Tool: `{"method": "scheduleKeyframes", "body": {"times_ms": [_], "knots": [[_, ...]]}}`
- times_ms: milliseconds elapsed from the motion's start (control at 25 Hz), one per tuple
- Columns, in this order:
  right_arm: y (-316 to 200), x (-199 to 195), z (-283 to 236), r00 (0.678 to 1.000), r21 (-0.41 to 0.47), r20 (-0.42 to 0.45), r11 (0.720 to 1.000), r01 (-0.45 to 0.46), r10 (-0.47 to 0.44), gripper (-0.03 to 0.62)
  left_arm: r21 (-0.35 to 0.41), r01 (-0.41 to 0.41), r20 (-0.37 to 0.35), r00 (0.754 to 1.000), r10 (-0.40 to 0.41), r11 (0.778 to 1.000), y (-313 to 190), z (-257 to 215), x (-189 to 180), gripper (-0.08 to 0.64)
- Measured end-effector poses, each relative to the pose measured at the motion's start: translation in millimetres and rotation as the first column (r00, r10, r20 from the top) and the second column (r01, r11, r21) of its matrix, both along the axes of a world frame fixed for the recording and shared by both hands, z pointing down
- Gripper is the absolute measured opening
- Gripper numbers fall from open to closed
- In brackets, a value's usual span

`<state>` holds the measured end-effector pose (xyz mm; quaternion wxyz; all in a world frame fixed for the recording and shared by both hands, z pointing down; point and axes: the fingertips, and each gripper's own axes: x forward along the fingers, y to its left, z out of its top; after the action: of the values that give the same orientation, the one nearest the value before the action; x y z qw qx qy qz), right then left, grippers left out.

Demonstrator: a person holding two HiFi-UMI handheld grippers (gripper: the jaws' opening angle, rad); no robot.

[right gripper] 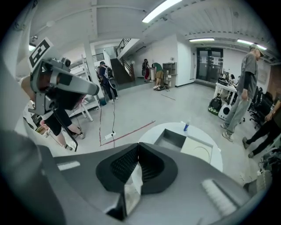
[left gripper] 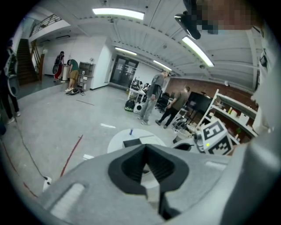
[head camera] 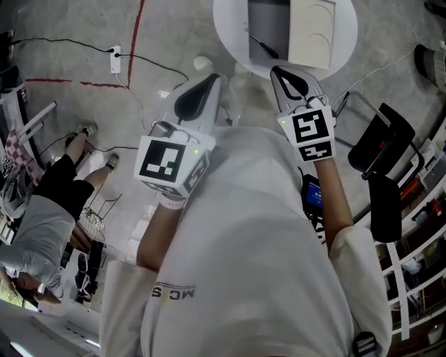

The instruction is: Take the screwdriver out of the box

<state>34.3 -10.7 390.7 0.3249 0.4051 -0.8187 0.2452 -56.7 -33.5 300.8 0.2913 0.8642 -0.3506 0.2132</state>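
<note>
Both tongs pressed together on nothing, well short of the box; screwdriver lies inside it.
Left tongs (head camera: 209, 82) and right tongs (head camera: 279, 73) are held at the person's chest, tips meeting in both gripper views. The open box (head camera: 268, 17) sits on a round white tabletop (head camera: 230, 21), both cut off by the frame's top edge. The screwdriver (head camera: 264, 47) shows as a thin dark diagonal on the grey box floor; its tip and handle are hard to tell apart. From the gripper views the box wall hides it.
</note>
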Motion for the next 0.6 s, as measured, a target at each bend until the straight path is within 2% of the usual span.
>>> {"method": "scheduleKeyframes", "body": {"times_ms": [240,360,600], "knots": [[-25.4,3.1,47.0,0.999,-0.06,-0.03,0.997,-0.043,0.041,0.002,-0.046,-0.02,0.01,1.0,0.021,0.999,-29.6,36.8,1.6,0.002],[-33.8,2.4,69.7,0.998,-0.094,-0.02,0.993,-0.065,0.063,0.008,-0.074,0.0,0.009,1.0,0.0,0.997,-37.6,53.3,-3.7,0.002],[-52.7,-7.0,120.9,0.996,-0.148,-0.065,0.986,-0.07,0.061,0.029,-0.119,0.013,0.003,1.0,-0.013,0.993,-47.8,88.8,-16.0,0.002]]}}
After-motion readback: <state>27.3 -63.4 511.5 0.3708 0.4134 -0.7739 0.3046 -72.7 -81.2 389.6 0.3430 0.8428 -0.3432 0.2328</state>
